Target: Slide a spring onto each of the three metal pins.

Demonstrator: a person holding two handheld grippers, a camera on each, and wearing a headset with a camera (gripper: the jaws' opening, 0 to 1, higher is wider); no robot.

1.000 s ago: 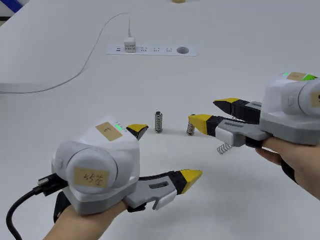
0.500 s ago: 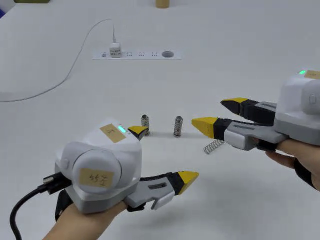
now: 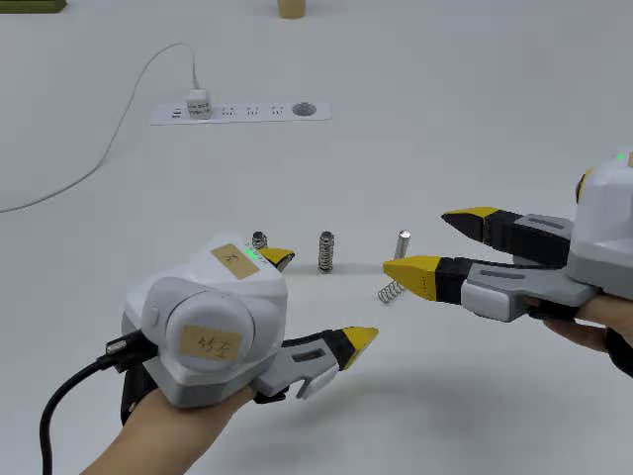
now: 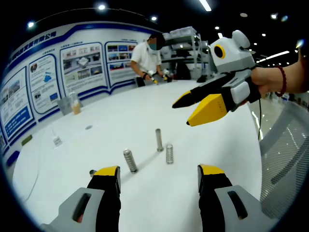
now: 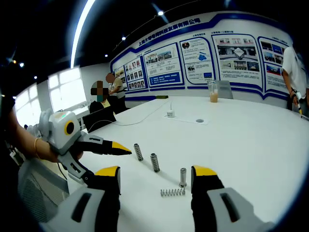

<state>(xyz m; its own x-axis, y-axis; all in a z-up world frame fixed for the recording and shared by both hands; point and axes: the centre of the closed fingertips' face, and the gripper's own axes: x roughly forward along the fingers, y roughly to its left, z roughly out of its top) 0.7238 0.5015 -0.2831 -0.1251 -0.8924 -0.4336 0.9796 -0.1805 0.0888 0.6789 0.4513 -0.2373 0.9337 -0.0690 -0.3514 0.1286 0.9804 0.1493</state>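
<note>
Bench: a white top (image 3: 475, 119). A power strip (image 3: 240, 112) lies at the far side with a white plug (image 3: 198, 102) in it.
Room: my gripper views show a wall of blue-and-white display boards (image 5: 193, 50), ceiling lights, a person (image 4: 147, 53) standing past the bench, and a cup (image 5: 213, 96) near the far edge.
Pins: 3 stand in a row mid-bench. The left pin (image 3: 259, 238) and the middle pin (image 3: 325, 251) each wear a spring. The right pin (image 3: 403, 243) is bare.
Loose spring (image 3: 391, 291): it lies flat on the bench just in front of the bare pin, near my right gripper's lower jaw tip.
My left gripper (image 3: 316, 297): the jaws are spread wide with nothing between them, on the near side of the pins.
My right gripper (image 3: 433, 242): the jaws are wide apart and empty, with the tips pointing toward the bare pin.
Hidden: in the head view my left gripper covers the foot of the left pin.
Cut off: my right gripper's body runs off the right edge of the head view.
Hard to make out: I cannot tell whether the loose spring touches my jaw tip. The writing on the boards is too small to read.
</note>
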